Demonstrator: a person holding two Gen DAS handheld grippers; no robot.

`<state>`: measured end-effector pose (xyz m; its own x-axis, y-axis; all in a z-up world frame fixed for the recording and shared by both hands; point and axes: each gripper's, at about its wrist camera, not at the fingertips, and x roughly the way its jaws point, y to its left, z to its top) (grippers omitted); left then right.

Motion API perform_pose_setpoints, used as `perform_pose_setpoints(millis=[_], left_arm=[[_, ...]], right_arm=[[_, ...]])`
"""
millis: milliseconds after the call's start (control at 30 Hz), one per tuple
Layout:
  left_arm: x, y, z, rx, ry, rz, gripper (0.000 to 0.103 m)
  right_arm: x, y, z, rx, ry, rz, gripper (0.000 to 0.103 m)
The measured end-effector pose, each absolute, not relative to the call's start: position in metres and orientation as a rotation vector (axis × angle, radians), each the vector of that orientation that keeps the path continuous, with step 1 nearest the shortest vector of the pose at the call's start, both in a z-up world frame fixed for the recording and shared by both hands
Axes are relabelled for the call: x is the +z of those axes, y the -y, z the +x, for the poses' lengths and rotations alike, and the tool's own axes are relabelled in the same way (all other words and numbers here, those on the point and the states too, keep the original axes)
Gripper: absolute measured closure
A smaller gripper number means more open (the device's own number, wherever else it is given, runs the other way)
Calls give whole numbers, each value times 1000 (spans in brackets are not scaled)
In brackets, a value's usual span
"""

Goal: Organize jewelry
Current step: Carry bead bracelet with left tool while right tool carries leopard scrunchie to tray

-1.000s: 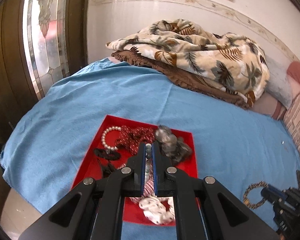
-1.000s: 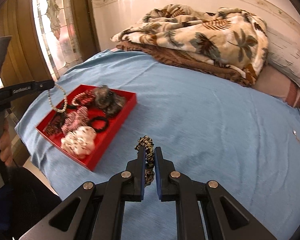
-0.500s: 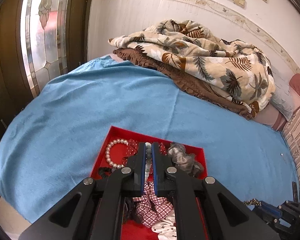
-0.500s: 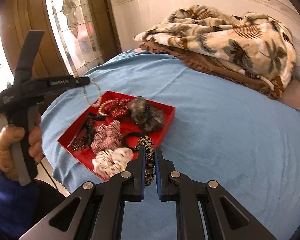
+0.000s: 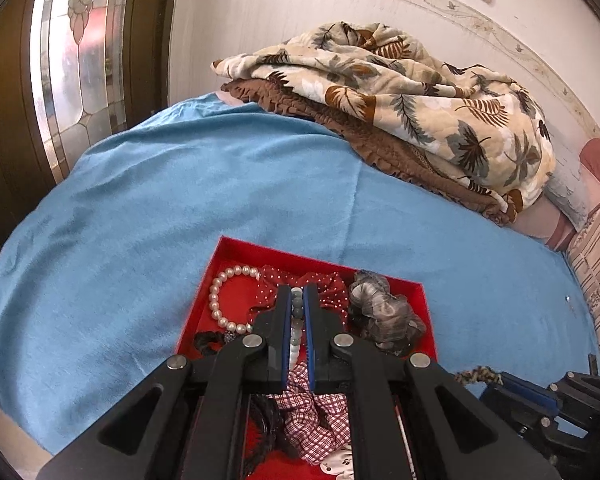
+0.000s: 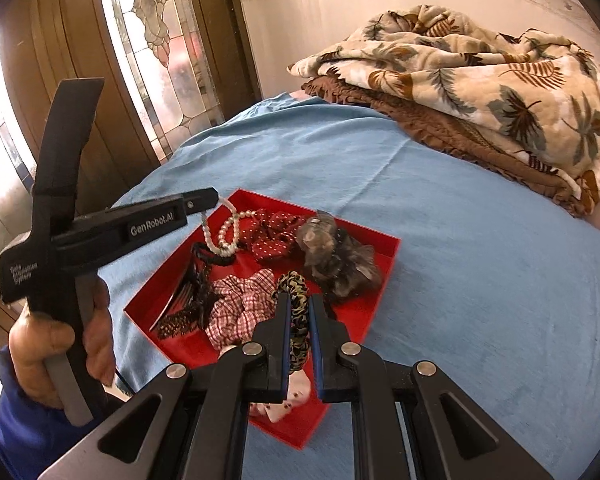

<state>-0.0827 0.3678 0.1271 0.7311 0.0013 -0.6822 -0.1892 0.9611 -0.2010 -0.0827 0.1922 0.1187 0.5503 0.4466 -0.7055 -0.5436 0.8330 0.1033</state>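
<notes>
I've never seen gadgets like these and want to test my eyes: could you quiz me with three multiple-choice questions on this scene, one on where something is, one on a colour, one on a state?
1. Where does the grey scrunchie lie?
A. on the folded blanket
B. in the tray
C. on the floor

2. What colour is the tray?
A. red
B. green
C. white

3. What does the right hand-held gripper hold?
A. nothing
B. a pearl strand
C. a black-and-cream braided band

Answers: 1 B, it sits among the other pieces inside the tray walls. 2 A, its walls and floor are bright red. 3 C, the band is pinched between its two fingers, above the tray.
</notes>
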Motion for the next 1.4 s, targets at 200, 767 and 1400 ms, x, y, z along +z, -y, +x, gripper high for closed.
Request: perform_pose_setpoints(millis=[200, 767, 1400], left_arm=[[120, -371, -85, 109, -760, -265, 97], [121, -369, -95, 147, -752, -216, 97], [106, -384, -89, 80, -799, -342, 97]], right_arm=[[115, -201, -68, 586, -808, -116, 93], [106, -214, -44, 563, -861, -78, 93], [84, -226, -21, 598, -934, 27, 93]])
